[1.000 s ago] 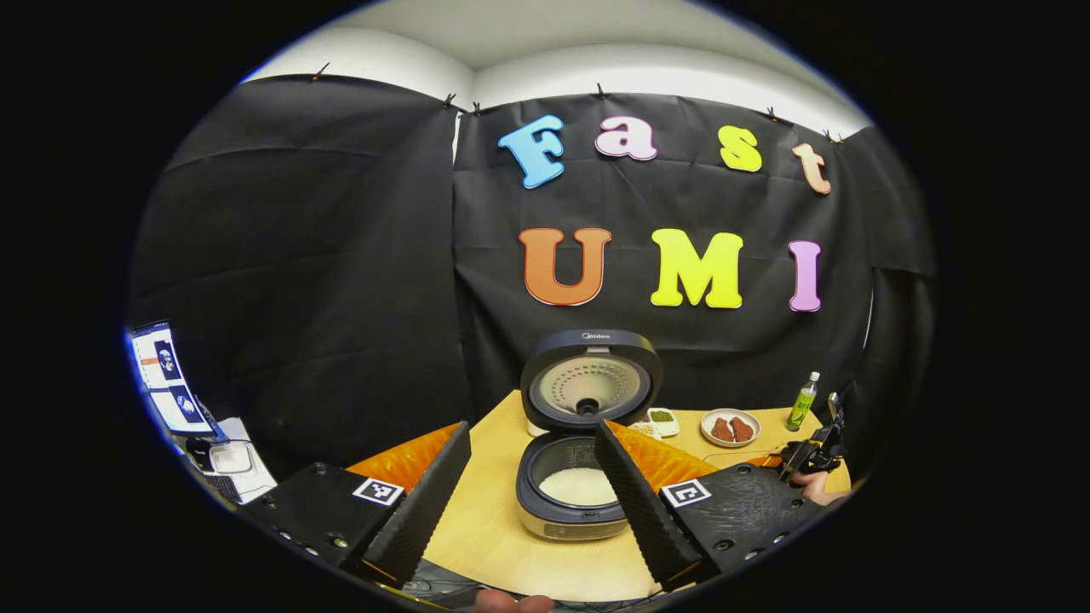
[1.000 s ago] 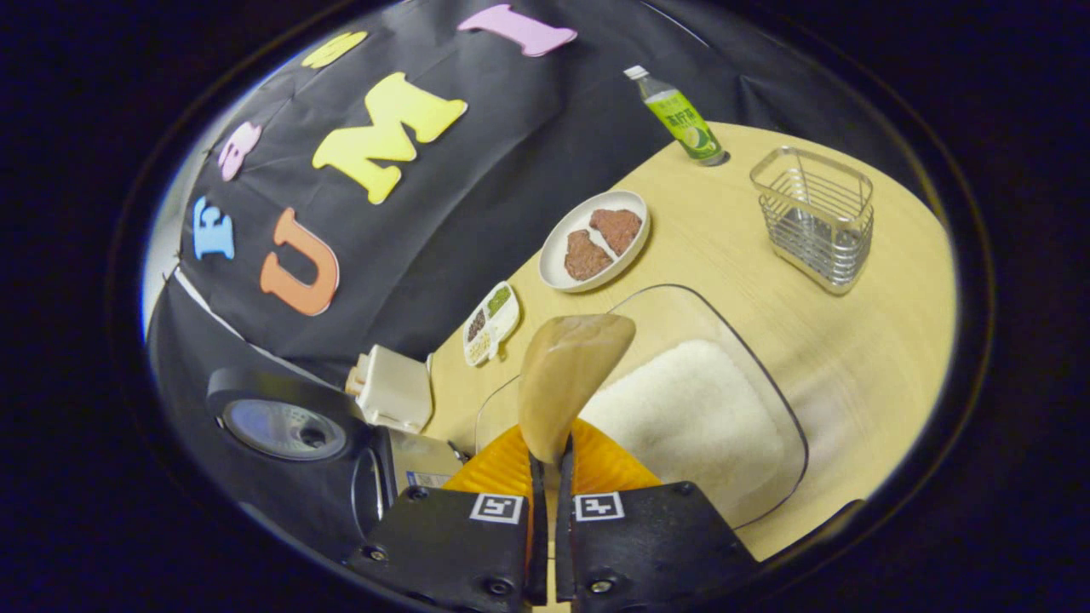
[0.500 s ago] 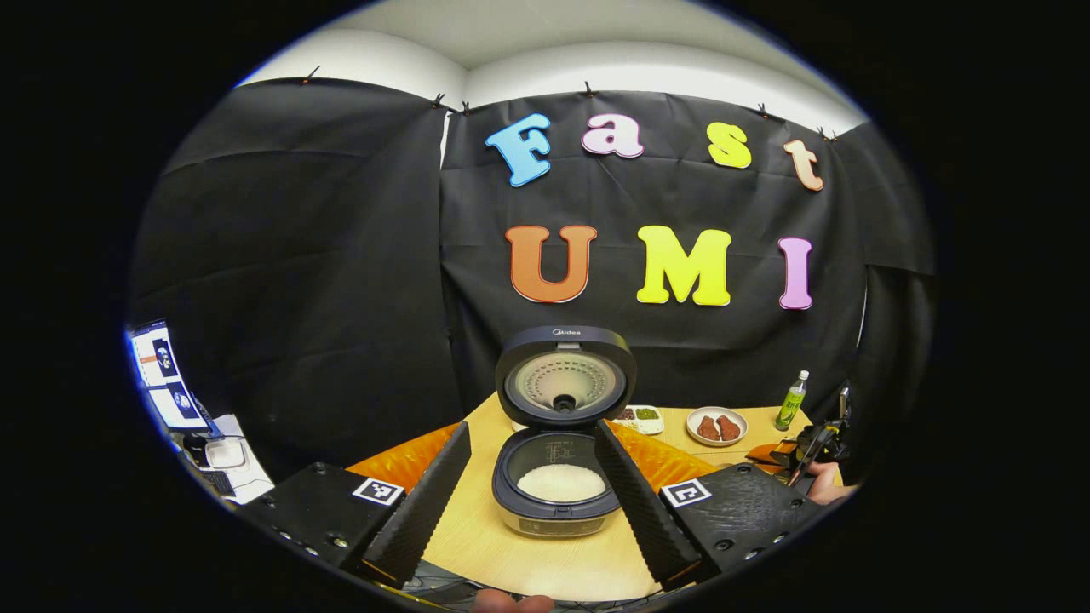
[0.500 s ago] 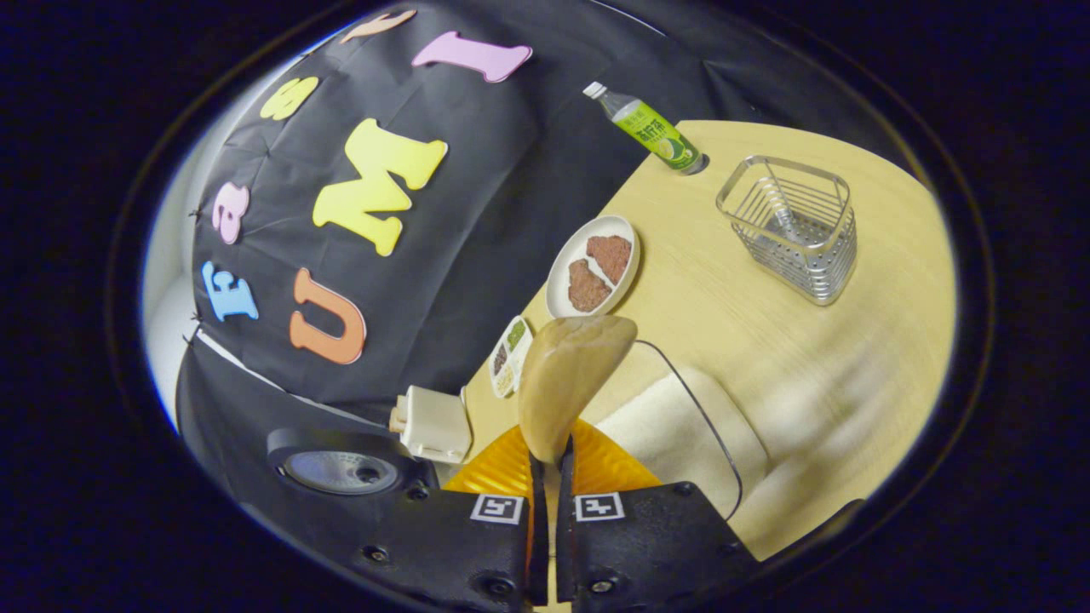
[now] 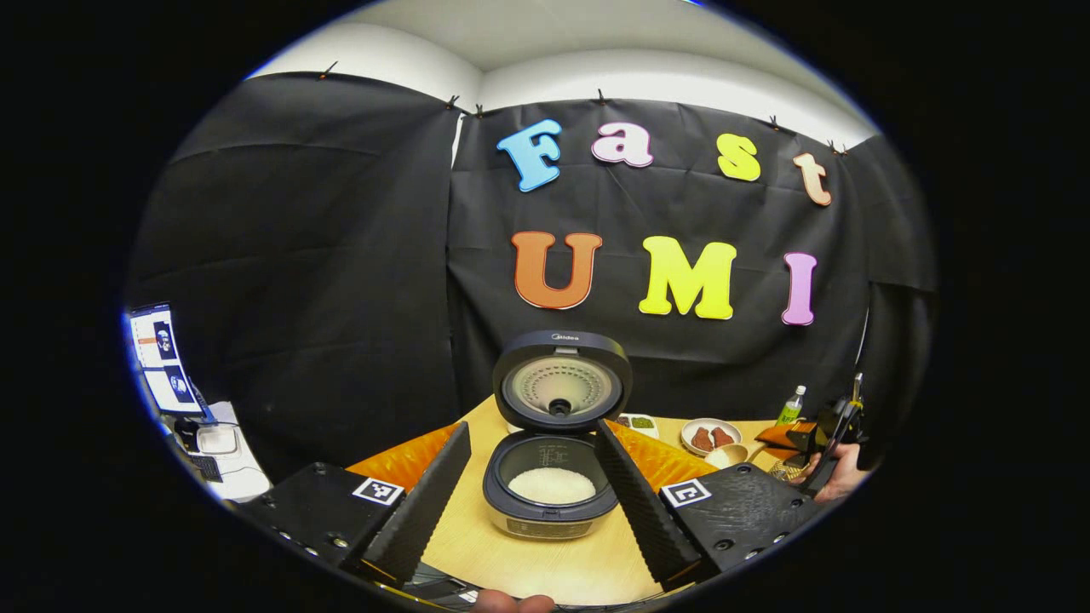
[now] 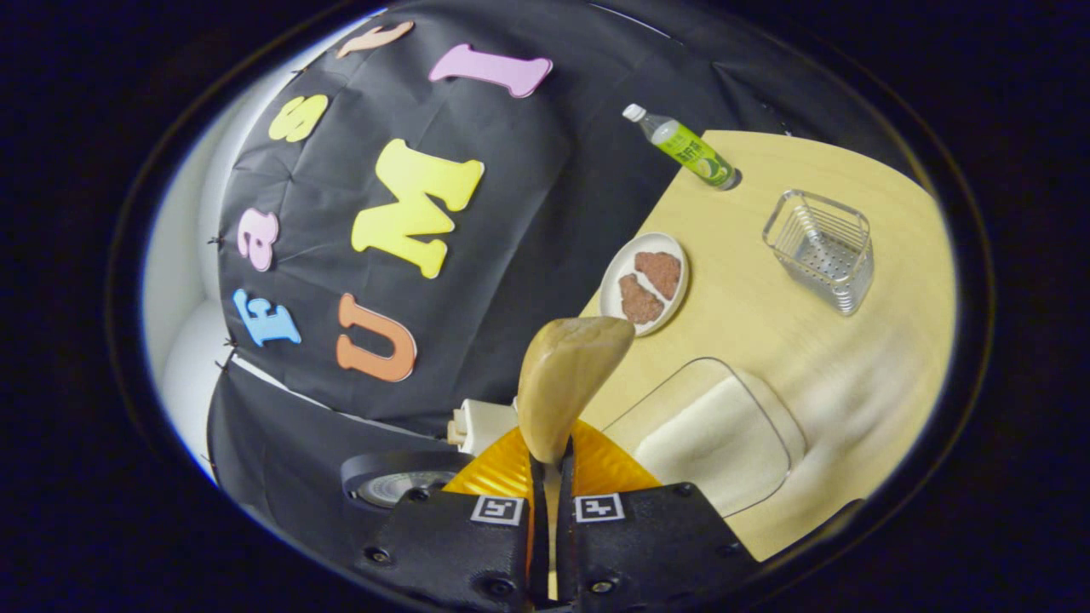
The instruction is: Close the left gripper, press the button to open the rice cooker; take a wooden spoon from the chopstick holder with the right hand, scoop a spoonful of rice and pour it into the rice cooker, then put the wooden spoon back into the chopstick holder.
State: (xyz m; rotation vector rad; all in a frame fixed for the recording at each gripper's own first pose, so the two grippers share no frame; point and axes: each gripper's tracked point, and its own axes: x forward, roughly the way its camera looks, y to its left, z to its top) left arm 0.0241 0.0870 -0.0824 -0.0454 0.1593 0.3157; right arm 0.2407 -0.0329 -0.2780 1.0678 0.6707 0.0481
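The right gripper pinches the wooden spoon by its handle, bowl raised above the clear rice tray. The wire chopstick holder stands beyond the tray on the desk. The left gripper is spread wide before the open rice cooker, which holds rice.

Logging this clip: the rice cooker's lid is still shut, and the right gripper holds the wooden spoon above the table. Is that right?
Not quite. The left gripper view shows the rice cooker with its lid up and white rice in the pot. The rest stands: the right gripper is shut on the wooden spoon above the table.
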